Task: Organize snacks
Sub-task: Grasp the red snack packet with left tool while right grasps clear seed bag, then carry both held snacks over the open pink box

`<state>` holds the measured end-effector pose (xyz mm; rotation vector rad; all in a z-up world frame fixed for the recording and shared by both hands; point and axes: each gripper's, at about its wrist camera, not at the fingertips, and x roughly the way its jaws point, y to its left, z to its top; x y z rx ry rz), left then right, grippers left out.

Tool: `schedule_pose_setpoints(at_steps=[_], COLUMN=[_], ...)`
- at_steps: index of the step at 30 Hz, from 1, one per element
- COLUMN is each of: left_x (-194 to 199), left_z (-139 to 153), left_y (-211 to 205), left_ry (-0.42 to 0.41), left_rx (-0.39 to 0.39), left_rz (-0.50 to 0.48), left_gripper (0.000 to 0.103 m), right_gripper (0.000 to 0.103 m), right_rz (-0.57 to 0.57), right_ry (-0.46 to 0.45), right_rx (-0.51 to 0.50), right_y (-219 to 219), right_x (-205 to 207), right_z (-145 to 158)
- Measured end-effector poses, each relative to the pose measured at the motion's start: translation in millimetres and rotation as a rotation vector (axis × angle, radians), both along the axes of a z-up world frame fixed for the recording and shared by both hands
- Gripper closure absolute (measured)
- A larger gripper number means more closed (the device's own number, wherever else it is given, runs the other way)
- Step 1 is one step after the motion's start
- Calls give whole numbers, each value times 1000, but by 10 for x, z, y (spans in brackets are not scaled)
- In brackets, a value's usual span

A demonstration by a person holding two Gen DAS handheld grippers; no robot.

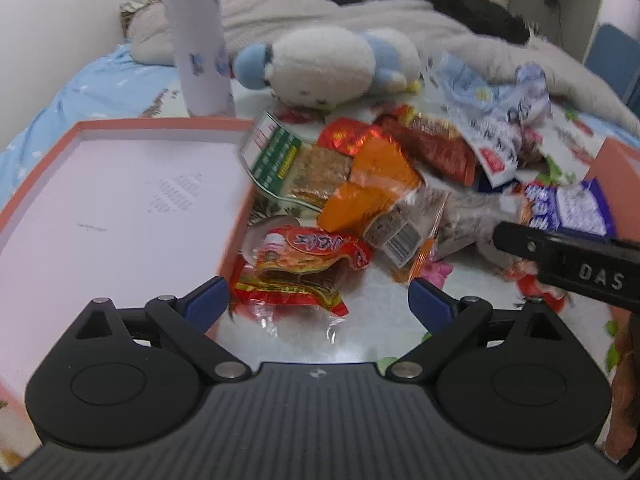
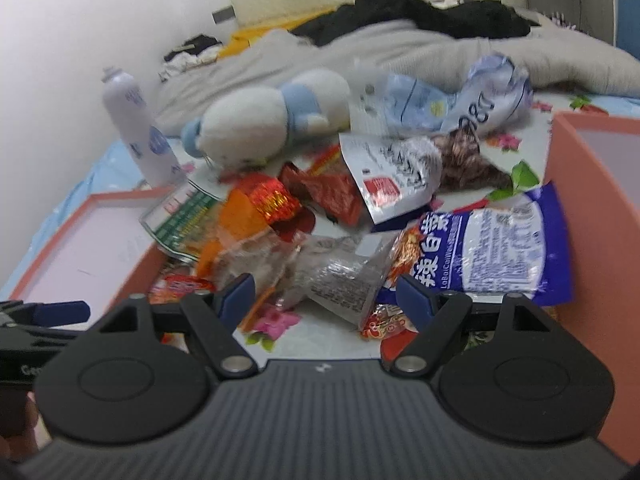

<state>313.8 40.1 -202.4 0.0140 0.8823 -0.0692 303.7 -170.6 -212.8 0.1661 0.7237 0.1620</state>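
Observation:
A heap of snack packets lies on the bed between two orange-rimmed boxes. My left gripper (image 1: 319,294) is open and empty, its blue pads either side of a red noodle-style packet (image 1: 302,270) lying next to the left box (image 1: 120,216). My right gripper (image 2: 325,294) is open and empty, just above a clear grey packet (image 2: 340,276). A blue-and-white bag (image 2: 496,256) leans against the right box (image 2: 592,216). An orange packet (image 1: 372,184), a green-labelled cracker pack (image 1: 288,160) and red packets (image 1: 436,148) lie in the heap.
A white plush toy (image 1: 324,64) and a tall white bottle (image 1: 200,44) stand behind the heap. Crumpled pale blue wrappers (image 1: 496,92) lie at the back right. Grey bedding and black clothes (image 2: 420,12) cover the far bed. The right gripper's finger (image 1: 568,264) shows in the left wrist view.

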Motion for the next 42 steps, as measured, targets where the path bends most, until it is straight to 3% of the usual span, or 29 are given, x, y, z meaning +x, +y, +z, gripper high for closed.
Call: schedule_pose_setpoints(at_steps=[5,9,14,16,19,23,29,42], left_x=[140,230,308,326,322,302,208,-542], left_z=[-260,-379,-477,-488,-484,-446,-413,-140], left_y=[-115,-137,-98,-69,-57,-77,-155,-123], left_ry=[28,45,40,34,22,12,4,21], left_rx=[67,64,59,45,46,54,65,-66], left_rz=[-61,-68,-52,-42,-39,-49,-66,-18], left_gripper=[5,13,15,17,27,53,69,73], right_gripper=[25,23,23,27,34,44,53,55], right_rz=[3,7,40,46,49,53,60,14], right_ry=[17,18,-9,-13,-10,-4,10,28], right_rx=[-36,-67,-147,-171,-189,-195,-177,-163], right_y=[79,136,191,200,201,187,169,-59], right_x=[167,269,323,339,340,330,212,-495], right_z=[-180,-272,-342,-344,-329,-298,-237,30])
